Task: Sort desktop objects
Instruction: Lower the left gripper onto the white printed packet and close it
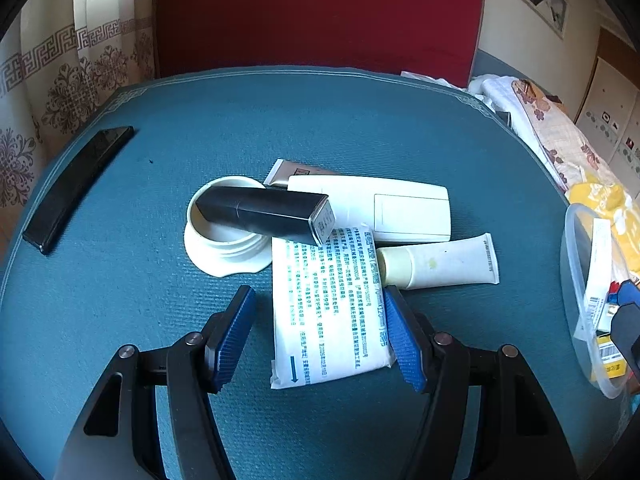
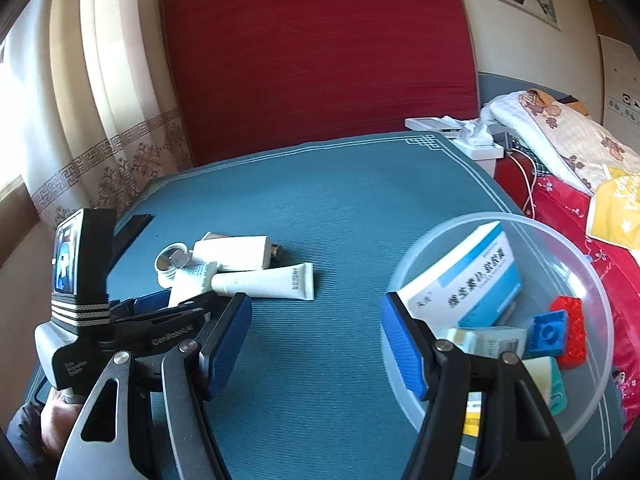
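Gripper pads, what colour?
Blue, ribbed texture, on both grippers; clearest in left wrist view.

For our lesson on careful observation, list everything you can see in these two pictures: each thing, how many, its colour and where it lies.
Flat printed paper packet: one, white with blue text, between left tongs.
Square lipstick case: one, black, resting across round white lid.
Rectangular plastic remote: one, white, behind packet.
Soft squeeze tube: one, cream, right of packet.
Flat slim bar: one, black, far left edge.
Clear plastic bowl: one, right side, holding boxes and blocks.
Medicine box: one, blue-white, in bowl.
Woven table mat: one, teal.
Left tongs: open.
Right tongs: open.
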The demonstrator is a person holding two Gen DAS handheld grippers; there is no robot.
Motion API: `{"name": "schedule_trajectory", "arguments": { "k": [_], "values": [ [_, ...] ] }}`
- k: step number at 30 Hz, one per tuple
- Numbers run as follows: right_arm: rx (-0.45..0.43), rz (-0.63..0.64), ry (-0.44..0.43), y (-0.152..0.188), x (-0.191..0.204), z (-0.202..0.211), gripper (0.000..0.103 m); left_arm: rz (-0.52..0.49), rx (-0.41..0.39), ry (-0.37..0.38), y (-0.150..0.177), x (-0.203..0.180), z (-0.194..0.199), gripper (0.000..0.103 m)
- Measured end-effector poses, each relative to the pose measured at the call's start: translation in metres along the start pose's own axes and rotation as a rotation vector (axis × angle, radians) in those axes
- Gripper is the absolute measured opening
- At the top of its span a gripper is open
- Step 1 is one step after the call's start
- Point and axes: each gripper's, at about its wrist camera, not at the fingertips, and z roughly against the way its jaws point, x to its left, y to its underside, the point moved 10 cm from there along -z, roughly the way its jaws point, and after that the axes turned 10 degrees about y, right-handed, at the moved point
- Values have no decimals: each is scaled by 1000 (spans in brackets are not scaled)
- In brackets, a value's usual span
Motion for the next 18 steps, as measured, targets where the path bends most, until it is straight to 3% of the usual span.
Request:
{"name": "schedule_trajectory", "arguments": {
  "k": [4, 7, 18],
  "values": [
    [14, 20, -26, 0, 13, -6, 71, -24, -6, -14, 2, 0, 1, 65],
    [32, 26, -49, 0, 21, -13, 71, -21, -9, -35, 3, 6, 5, 51],
    [78, 89, -116, -1, 53, -38, 71, 8, -14, -24, 21, 18, 27, 50]
  ]
}}
